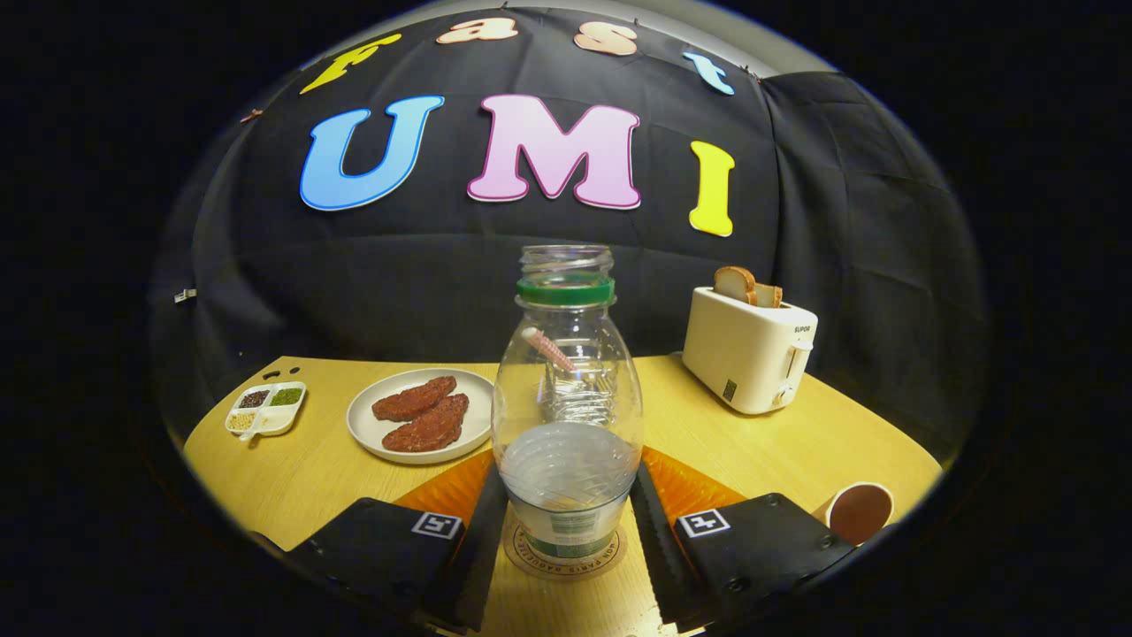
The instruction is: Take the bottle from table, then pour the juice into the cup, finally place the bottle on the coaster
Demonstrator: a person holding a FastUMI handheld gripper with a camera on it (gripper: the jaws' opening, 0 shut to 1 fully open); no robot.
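Observation:
A clear plastic bottle [567, 389] with a green neck ring and no cap stands upright on a round printed coaster [529, 557] on the wooden table. It looks empty of juice, and a small pink stick lies inside it. My gripper [567, 482] has one finger on each side of the bottle's lower body, and both fingers [485, 531] touch its sides. A white cup [860, 511] holding brown liquid sits to the right, beyond the right finger.
A white toaster [750, 354] with bread slices stands at the back right. A white plate [363, 425] with two pieces of red meat lies left of the bottle. A small divided dish [265, 409] of seasonings sits at the far left near the table edge.

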